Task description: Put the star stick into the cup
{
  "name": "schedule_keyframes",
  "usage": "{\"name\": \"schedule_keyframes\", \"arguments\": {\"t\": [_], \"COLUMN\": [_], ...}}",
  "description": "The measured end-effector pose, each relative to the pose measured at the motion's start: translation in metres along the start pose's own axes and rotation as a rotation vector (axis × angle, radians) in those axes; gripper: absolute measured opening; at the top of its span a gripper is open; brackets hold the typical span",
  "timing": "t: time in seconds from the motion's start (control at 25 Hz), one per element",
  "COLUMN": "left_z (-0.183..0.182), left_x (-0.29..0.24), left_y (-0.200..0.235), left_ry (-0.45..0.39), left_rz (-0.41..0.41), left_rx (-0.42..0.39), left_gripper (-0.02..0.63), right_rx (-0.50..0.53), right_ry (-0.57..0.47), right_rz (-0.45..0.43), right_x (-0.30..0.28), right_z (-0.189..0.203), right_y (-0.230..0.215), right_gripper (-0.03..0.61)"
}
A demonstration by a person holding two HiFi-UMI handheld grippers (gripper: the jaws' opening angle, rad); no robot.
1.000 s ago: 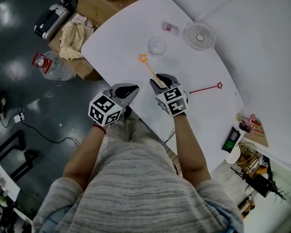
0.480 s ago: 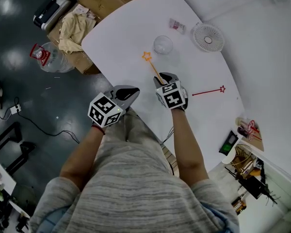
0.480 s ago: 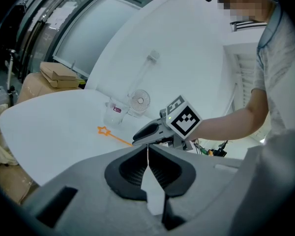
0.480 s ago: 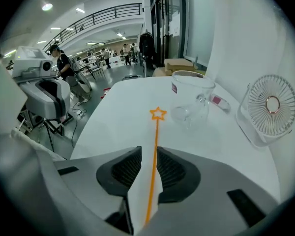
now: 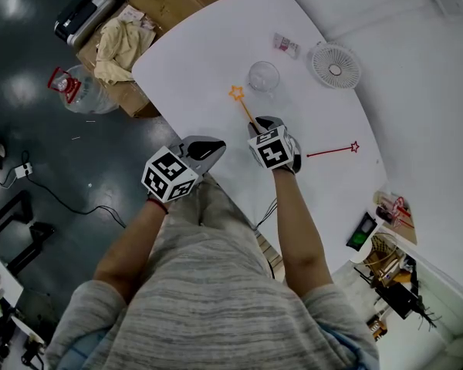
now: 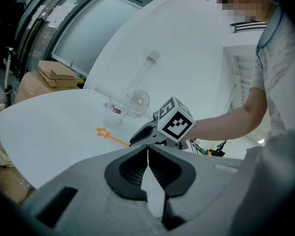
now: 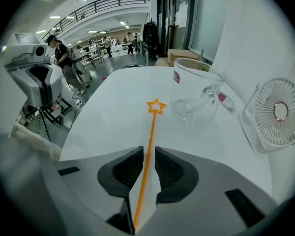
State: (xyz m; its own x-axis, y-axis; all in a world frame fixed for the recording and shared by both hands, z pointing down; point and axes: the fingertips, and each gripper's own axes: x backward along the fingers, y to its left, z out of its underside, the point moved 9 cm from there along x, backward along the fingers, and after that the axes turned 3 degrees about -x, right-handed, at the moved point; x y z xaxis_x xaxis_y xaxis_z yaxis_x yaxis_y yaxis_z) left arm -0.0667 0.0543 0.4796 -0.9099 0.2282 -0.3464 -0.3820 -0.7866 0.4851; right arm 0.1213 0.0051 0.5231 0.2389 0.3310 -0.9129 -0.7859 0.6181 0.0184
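— What is the person wearing?
— A grey-and-white striped knit shirt, its sleeves ending near the elbows. A red band circles the wrist just behind the left hand-held gripper.
— And the tools?
— Alike. The right hand-held gripper too has a grey shell, black ribbed pads and a cube of black-and-white square markers.

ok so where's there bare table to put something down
Bare: the wide stretch of table left of the orange star stick, up from the left gripper to the far edge; also the patch between red star stick and fan. Crowded: the far end, where cup, small packet and fan sit close.
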Motion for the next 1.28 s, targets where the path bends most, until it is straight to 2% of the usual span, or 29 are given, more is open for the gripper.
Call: {"name": "schedule_keyframes", "arguments": {"t": [0.2, 0.44, 0.92, 1.12, 1.28], "left_z": [0.001, 0.001, 0.0, -0.001, -0.001], "left_x": [0.001, 0.005, 0.008, 0.009, 0.009], "left_y": [0.003, 0.001, -0.004, -0.005, -0.003], "left_ry": [-0.001, -0.006, 0.0, 0.003, 0.007], "left_rz": [0.0, -0.001, -0.001, -0.007, -0.011], "left_rx": [0.006, 0.008, 0.002, 0.001, -0.002], "left_gripper": [0.017, 0.017, 0.017, 0.017, 0.017], "right_rx": [0.026, -0.037, 0.077, 0.093, 0.055], "right_ry": [0.026, 0.037, 0.061, 0.024, -0.067], "right_rz": [-0.012, -0.057, -0.032, -0.03, -0.049], "right_x": [-0.004, -0.006, -0.004, -0.001, 0.008], "right_z": [-0.001, 0.003, -0.004, -0.006, -0.016], "right_y": [0.003, -0.005, 0.001, 0.003, 0.006], "right_gripper": [0.046, 0.043, 0.02, 0.018, 0.018]}}
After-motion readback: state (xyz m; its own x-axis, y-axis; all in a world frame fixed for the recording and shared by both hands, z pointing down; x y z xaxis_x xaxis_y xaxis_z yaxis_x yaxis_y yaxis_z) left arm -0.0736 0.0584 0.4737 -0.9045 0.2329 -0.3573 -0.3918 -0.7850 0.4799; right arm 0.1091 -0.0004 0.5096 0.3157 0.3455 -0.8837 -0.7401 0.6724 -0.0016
